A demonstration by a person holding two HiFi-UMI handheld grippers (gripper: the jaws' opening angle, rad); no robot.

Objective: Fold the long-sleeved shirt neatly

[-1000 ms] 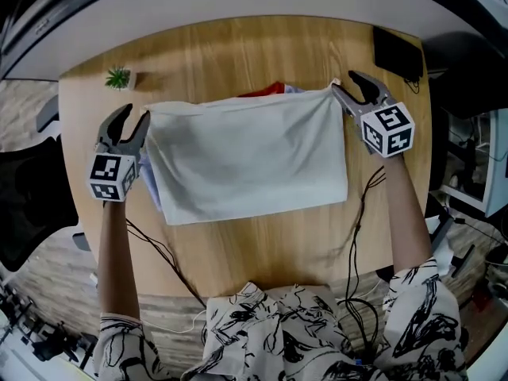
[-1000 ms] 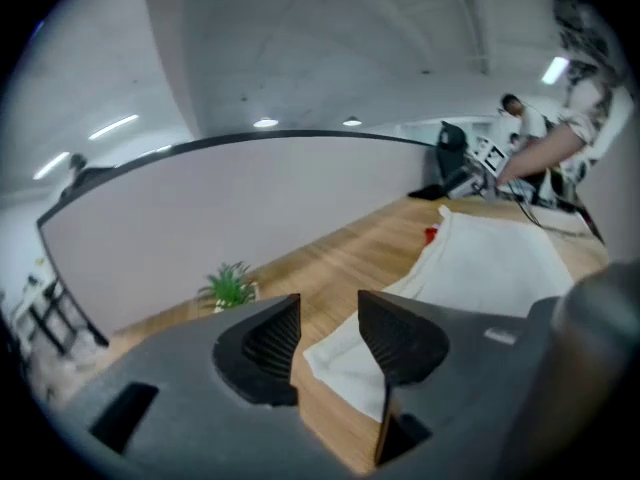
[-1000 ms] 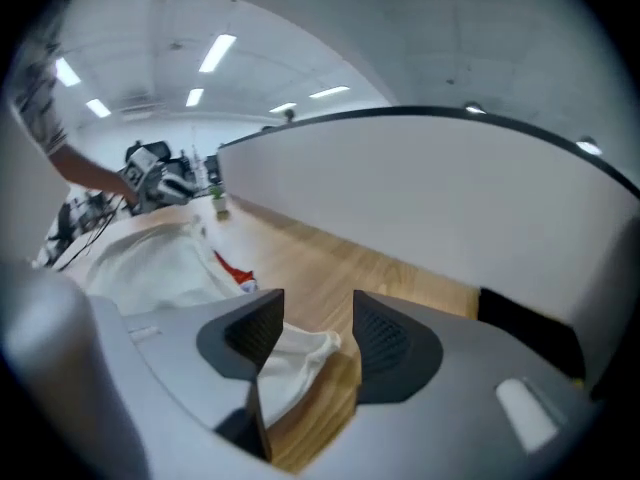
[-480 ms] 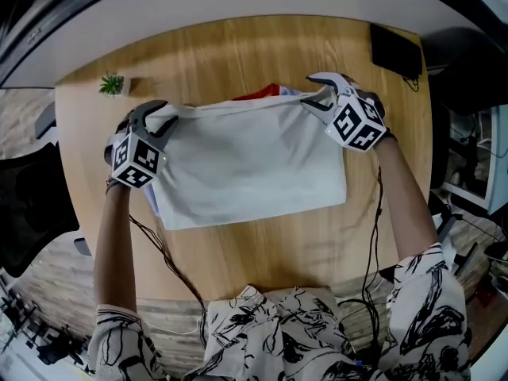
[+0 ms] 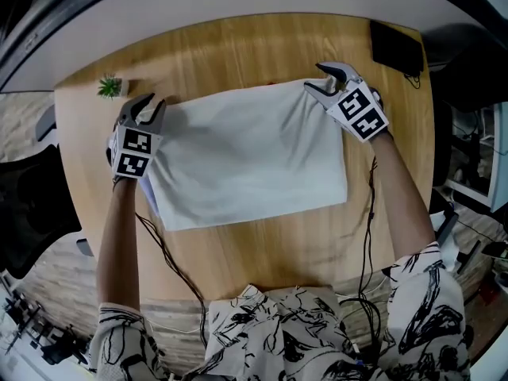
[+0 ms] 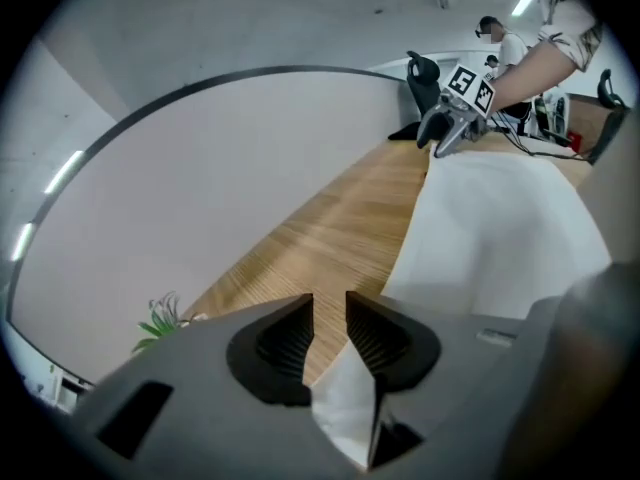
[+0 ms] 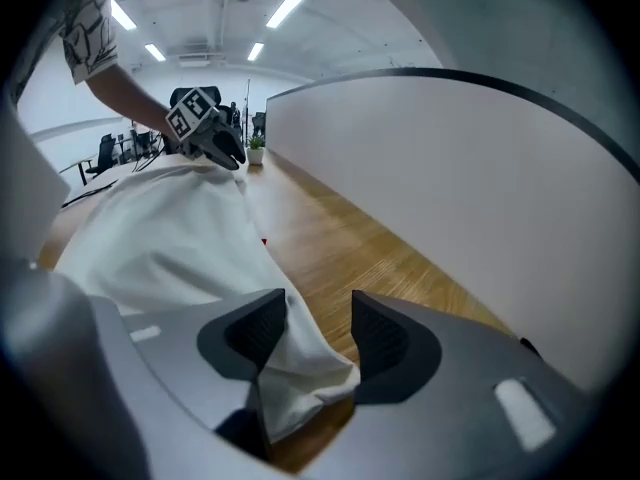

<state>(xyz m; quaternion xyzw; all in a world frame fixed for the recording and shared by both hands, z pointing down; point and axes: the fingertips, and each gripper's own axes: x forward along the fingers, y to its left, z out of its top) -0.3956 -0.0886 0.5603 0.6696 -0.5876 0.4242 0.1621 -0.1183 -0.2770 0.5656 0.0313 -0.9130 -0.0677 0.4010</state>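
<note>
The pale white long-sleeved shirt (image 5: 250, 153), folded into a broad rectangle, is being kept flat in the middle of the rounded light-wood table (image 5: 262, 46), with bare wood left showing all round it. Its two far corners are being gripped. The far left corner is being pinched by the left gripper (image 5: 148, 104). Its black ribbed jaws have just been closing and are being held narrow, with a thin wedge of white fabric caught low between them. The far right corner is being held by the right gripper (image 5: 317, 78), whose jaws are being kept somewhat wider around a thicker bunch of the fabric that touches both pads.

Both tools are being pointed down at the tabletop by a person in black-and-white patterned sleeves (image 5: 429, 292). Thin black cables (image 5: 163, 248) are being trailed from the grippers over the near rim. A small green potted plant (image 5: 109, 87) is being left just beyond the left gripper, and a flat black object (image 5: 397, 48) near the far right edge. The table is being bounded on its far side by a curved pale grey wall (image 6: 200, 168).
</note>
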